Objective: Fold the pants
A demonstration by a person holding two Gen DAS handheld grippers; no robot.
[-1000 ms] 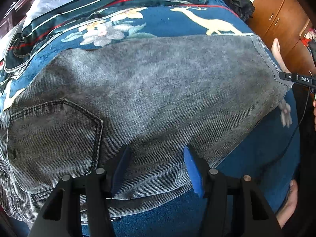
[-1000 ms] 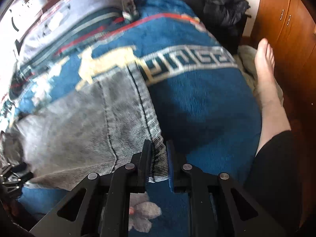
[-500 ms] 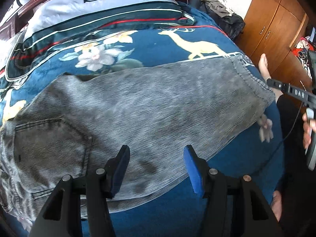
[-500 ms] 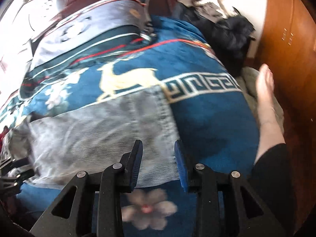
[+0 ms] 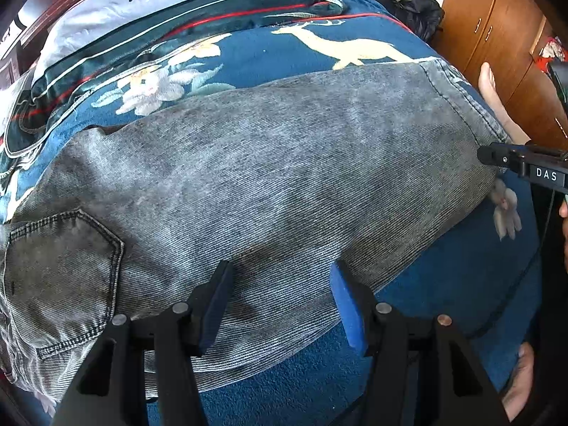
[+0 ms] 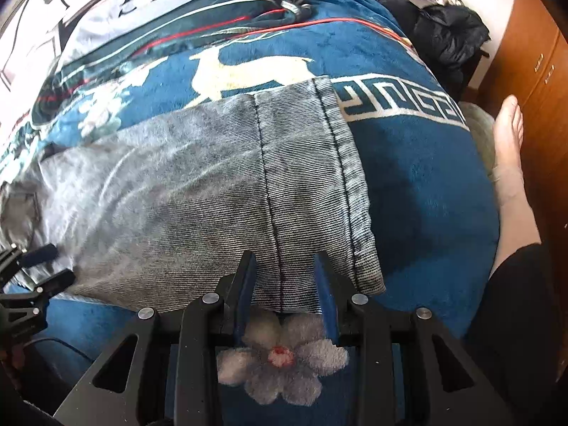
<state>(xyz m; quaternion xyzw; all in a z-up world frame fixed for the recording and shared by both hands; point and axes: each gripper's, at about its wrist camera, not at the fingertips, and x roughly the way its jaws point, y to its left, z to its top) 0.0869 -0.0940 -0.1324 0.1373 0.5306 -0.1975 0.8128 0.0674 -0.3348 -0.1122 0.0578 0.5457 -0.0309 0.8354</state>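
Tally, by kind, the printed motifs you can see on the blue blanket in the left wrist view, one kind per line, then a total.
Deer: 1
Flower motifs: 2, a cluster near the pillow and a single bloom by the trouser hem
Total: 3

We are looking down over the left gripper (image 5: 280,301), whose blue-padded jaws are standing apart above the near edge of the grey pants (image 5: 269,177), holding nothing. The pants are lying flat across the blue blanket (image 5: 443,305) on the bed, back pocket (image 5: 60,259) at the left, hem (image 5: 465,103) at the right. The right gripper (image 5: 486,154) is reaching in from the right edge, its tip just beside the hem. A bare foot (image 5: 491,99) is showing beyond, near the wooden cabinet (image 5: 497,25).
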